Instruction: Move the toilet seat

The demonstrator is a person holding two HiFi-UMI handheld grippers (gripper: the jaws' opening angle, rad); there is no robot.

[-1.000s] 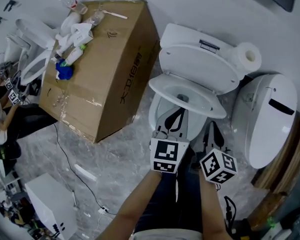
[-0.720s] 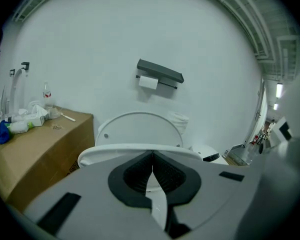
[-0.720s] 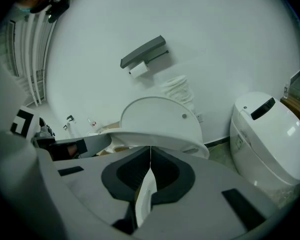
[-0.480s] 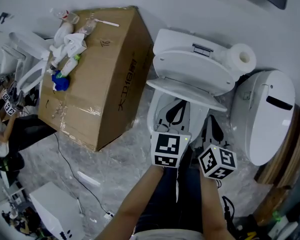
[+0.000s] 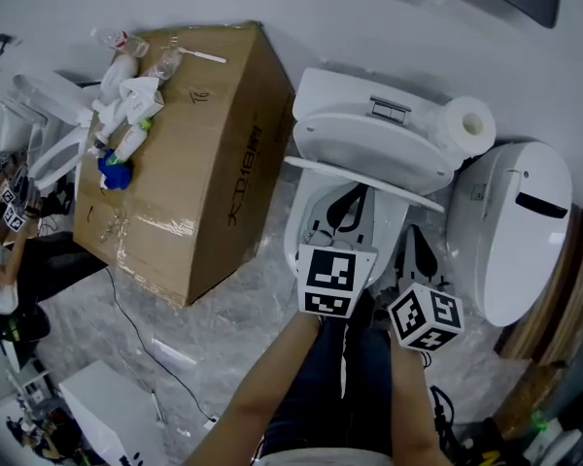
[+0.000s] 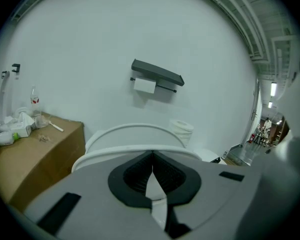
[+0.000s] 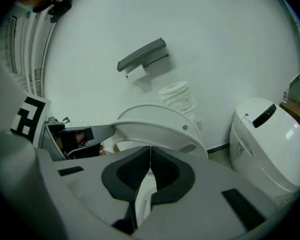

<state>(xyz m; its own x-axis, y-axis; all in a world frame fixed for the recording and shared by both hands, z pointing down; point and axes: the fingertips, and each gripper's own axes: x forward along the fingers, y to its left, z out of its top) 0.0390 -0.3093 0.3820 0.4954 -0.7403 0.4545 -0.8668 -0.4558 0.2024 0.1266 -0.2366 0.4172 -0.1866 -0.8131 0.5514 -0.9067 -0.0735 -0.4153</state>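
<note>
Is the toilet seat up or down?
Partly raised: the seat shows edge-on, lifted clear of the bowl, not yet against the lid.

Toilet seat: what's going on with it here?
A person holds the left claw and the right claw at the toilet. The toilet seat is tilted partway up, with the lid raised behind it. Both claws are shut and grip nothing, pointing at the seat's front edge from just below.
</note>
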